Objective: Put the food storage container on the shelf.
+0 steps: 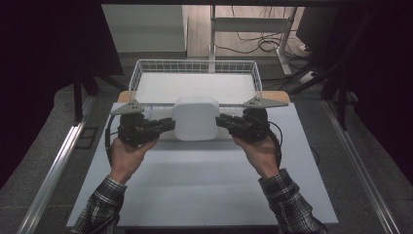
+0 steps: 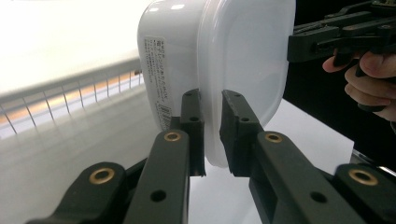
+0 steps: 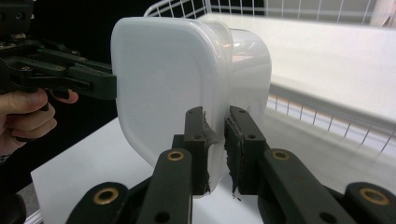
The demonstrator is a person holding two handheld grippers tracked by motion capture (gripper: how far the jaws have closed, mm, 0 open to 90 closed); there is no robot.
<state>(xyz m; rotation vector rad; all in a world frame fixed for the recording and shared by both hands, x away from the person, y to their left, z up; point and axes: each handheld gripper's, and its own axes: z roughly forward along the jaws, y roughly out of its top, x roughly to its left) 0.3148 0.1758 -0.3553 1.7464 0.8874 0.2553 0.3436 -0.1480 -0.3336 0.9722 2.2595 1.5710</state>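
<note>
A white plastic container [image 1: 196,117] with a translucent lid is held on edge above the table, in front of the basket. My left gripper [image 1: 170,125] is shut on its left rim, and my right gripper [image 1: 220,121] is shut on its right rim. In the left gripper view, the jaws [image 2: 211,100] pinch the lid's edge of the container [image 2: 219,56]. A printed label runs along its body, and the right gripper [image 2: 301,43] meets the far side. In the right gripper view, the jaws [image 3: 215,114] clamp the container [image 3: 163,84] at its rim, with the left gripper [image 3: 105,85] opposite.
A white wire basket [image 1: 195,63] with a white floor stands just behind the container at the table's far edge. A white board [image 1: 204,180] covers the table beneath my hands. Metal rails run along both sides of the table, and a desk frame with cables stands beyond.
</note>
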